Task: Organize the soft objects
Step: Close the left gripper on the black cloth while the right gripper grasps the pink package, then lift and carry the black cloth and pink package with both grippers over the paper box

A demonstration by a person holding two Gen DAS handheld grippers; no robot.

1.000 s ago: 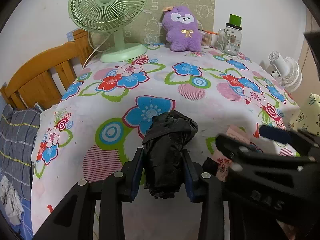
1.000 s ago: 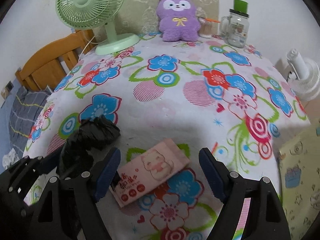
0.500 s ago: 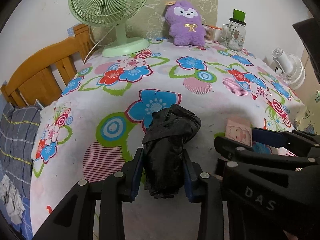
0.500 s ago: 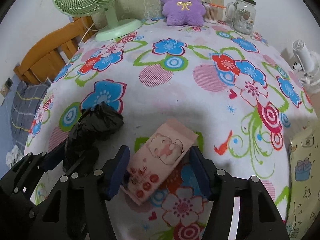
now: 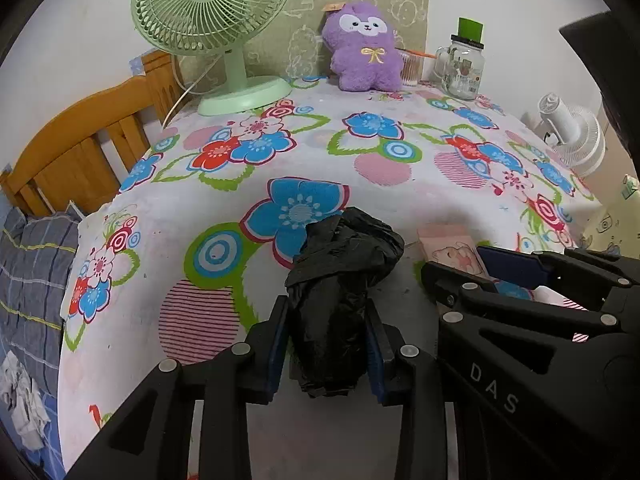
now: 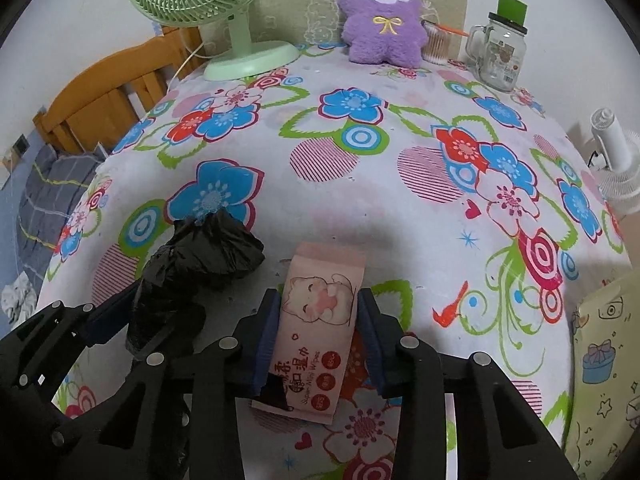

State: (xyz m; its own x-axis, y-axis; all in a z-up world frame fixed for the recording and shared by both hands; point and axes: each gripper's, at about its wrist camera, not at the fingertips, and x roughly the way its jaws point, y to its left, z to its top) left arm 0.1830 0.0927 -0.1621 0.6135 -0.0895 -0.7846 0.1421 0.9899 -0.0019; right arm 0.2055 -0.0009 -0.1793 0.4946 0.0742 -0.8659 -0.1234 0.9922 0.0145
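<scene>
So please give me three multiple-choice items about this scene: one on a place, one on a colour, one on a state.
1. Where does the plush toy stand?
A. at the far edge of the table, right of the green fan
B. between the two grippers
C. on the wooden chair

2. What colour is the bag in the left gripper?
A. pink
B. black
C. green

3. What lies between the fingers of the right gripper?
A. nothing
B. the glass jar
C. the pink wipes pack

Key: 1 A, it sits by the back wall beside the fan. 2 B, crumpled black plastic. 3 C, the closing jaws flank the pack.
</scene>
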